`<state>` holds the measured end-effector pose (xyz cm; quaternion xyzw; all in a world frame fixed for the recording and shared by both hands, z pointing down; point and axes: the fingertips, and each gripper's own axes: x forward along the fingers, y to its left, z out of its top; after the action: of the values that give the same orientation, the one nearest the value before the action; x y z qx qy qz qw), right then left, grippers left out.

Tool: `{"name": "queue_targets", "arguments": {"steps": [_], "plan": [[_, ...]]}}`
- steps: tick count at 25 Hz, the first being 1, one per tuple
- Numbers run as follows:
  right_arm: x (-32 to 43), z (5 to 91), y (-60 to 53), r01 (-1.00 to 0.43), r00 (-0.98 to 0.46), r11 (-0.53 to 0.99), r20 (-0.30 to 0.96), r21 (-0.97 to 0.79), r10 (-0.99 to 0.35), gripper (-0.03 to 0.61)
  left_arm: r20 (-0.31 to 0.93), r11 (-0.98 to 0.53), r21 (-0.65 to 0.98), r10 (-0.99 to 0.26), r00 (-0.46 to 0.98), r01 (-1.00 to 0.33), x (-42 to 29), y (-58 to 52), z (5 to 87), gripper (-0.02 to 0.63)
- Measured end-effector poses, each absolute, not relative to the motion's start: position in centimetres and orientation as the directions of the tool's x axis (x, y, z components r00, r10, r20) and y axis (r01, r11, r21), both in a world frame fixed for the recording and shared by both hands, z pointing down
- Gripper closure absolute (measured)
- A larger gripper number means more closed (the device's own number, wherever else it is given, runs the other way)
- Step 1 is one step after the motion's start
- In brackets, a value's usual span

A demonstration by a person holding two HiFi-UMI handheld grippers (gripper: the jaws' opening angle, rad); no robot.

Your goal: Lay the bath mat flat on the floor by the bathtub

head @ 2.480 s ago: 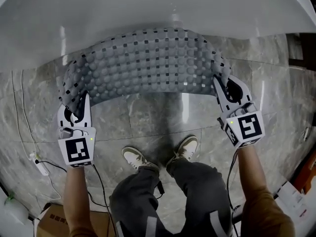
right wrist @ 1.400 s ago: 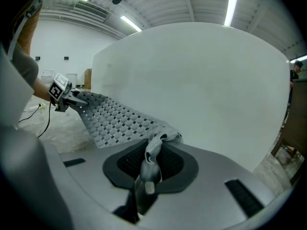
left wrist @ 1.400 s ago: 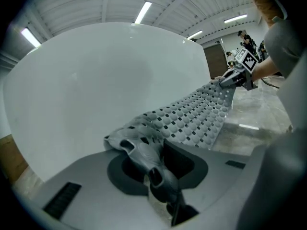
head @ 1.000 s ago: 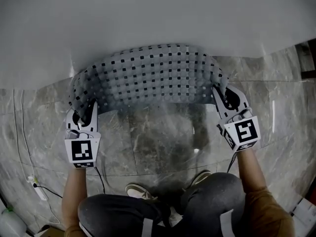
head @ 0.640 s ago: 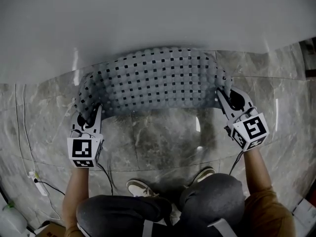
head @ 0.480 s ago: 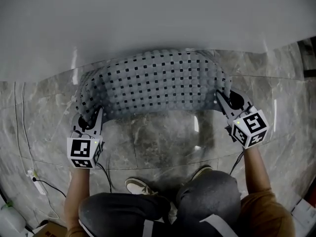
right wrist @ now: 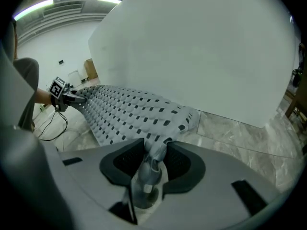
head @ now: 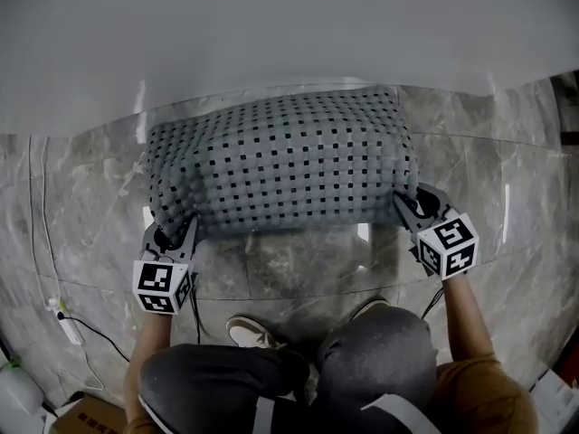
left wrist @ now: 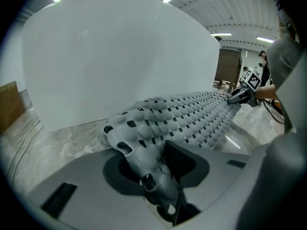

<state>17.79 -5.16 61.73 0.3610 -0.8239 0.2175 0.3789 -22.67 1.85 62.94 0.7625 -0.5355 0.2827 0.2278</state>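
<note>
Between the narrow-set jaws of the left gripper sits a bunched corner of the bath mat, pinched and lifted a little. The right gripper holds the other near corner the same way. Its jaws have just been opening a shade, but the rubber is between them and, as far as I can judge, gripped. Outward from both sets of fingertips the holed grey sheet stretches away, spread almost flat. Its far edge lies on the floor, right at the foot of the white bathtub ahead of the jaws. Only the strip nearest the fingers rises off the marble, sloping up into each grip. Behind the grippers the person crouches, with knees and a shoe in sight. My reading is that the laying-down is nearly done, and the step in hand is lowering the near edge. The next move calls for bringing both corners down to the tiles together, with the mat taut between the grippers so no ripple forms. After that, the jaws should spread fully and draw back without dragging the corners.
</note>
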Motion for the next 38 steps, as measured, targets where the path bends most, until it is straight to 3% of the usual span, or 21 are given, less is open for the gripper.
{"name": "queue_targets", "arguments": {"steps": [8, 18, 22, 25, 30, 38], "plan": [[17.2, 64.7, -4.4, -0.773, -0.394, 0.632, 0.824, -0.057, -0.408, 0.439, 0.761, -0.259, 0.075, -0.610, 0.223, -0.963, -24.4, 0.9, 65.9, 0.448], [20.0, 67.2, -3.3, -0.811, -0.303, 0.580, 0.901, -0.073, -0.310, 0.408, 0.797, -0.301, 0.103, -0.545, 0.260, -0.948, -22.7, 1.9, 69.3, 0.382], [20.5, 67.4, -2.8, -0.814, -0.280, 0.577, 0.914, -0.063, -0.295, 0.389, 0.807, -0.302, 0.120, -0.525, 0.270, -0.946, -22.8, 2.3, 70.2, 0.307], [21.1, 67.4, -2.7, -0.807, -0.249, 0.591, 0.920, -0.024, -0.303, 0.321, 0.804, -0.285, 0.100, -0.541, 0.246, -0.953, -23.3, 2.8, 70.5, 0.263], [22.7, 66.4, -3.3, -0.804, -0.214, 0.594, 0.913, 0.038, -0.348, 0.319, 0.793, -0.246, 0.066, -0.575, 0.201, -0.967, -24.2, 3.7, 70.5, 0.151], [19.6, 64.6, -7.4, -0.802, -0.279, 0.595, 0.846, 0.055, -0.454, 0.320, 0.723, -0.249, -0.054, -0.677, 0.134, -0.967, -25.6, 3.1, 67.0, 0.129]]}}
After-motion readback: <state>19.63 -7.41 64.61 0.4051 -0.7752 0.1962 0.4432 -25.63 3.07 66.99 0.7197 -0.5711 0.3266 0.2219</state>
